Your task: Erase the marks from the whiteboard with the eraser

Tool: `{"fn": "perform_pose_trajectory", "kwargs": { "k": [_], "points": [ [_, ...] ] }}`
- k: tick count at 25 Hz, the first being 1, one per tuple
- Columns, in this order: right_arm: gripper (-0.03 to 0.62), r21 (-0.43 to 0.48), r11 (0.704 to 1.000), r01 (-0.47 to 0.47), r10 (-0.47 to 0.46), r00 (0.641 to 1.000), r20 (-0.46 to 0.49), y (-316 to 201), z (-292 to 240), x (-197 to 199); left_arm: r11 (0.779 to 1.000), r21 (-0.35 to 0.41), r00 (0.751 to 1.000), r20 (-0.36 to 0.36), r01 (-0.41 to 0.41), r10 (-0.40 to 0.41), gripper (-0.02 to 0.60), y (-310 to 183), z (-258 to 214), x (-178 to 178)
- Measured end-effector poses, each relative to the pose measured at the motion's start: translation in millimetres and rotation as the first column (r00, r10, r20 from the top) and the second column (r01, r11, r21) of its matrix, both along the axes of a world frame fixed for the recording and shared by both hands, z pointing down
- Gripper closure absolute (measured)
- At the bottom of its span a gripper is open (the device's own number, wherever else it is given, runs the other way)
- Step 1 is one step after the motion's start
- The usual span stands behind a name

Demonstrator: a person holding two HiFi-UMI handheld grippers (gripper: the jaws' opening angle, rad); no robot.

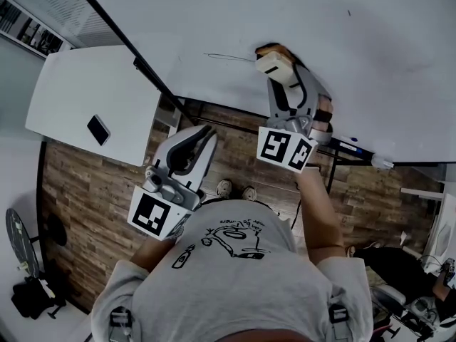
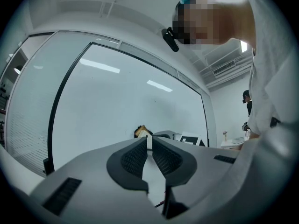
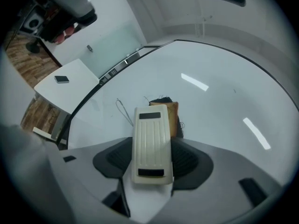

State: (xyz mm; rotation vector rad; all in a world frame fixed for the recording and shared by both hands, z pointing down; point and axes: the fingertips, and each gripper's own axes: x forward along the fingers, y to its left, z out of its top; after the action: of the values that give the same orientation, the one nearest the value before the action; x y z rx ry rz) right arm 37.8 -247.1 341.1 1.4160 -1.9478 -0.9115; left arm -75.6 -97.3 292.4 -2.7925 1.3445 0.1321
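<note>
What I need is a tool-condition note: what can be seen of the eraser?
The eraser has a cream, plastic-looking back with lengthwise ribs and a dark rectangular inset near each end. Beneath it is a brownish felt pad whose far edge looks dark and frayed. The right gripper clamps its sides, long axis pointing away along the jaws. Its pad appears to rest against the whiteboard, just beside a thin dark pen line.
</note>
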Motion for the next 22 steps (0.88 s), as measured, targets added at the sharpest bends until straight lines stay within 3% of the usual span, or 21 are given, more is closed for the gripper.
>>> {"fn": "perform_pose_trajectory", "kwargs": {
  "k": [5,12,15,22],
  "points": [
    [0.341,0.01,1.0,0.002,-0.001,0.994,-0.109,-4.0,35.7,-21.4,1.0,0.002,1.0,0.0,0.013,-0.013,0.534,4.5,-0.8,-7.4],
    [0.339,-0.064,0.997,0.039,-0.051,0.98,-0.191,-6.0,75.3,-45.2,1.0,0.003,1.0,-0.003,0.014,-0.013,0.534,9.0,-1.2,-6.9],
    [0.336,-0.107,0.992,0.064,-0.078,0.989,-0.128,3.7,60.5,-44.0,1.0,0.005,1.0,-0.004,0.014,-0.014,0.534,10.9,-3.5,-6.7],
    [0.336,0.007,0.996,0.085,-0.085,0.993,0.085,25.1,-45.6,-21.8,0.999,0.002,0.999,-0.009,0.041,-0.041,0.534,12.5,-0.4,-18.7]
  ]
}}
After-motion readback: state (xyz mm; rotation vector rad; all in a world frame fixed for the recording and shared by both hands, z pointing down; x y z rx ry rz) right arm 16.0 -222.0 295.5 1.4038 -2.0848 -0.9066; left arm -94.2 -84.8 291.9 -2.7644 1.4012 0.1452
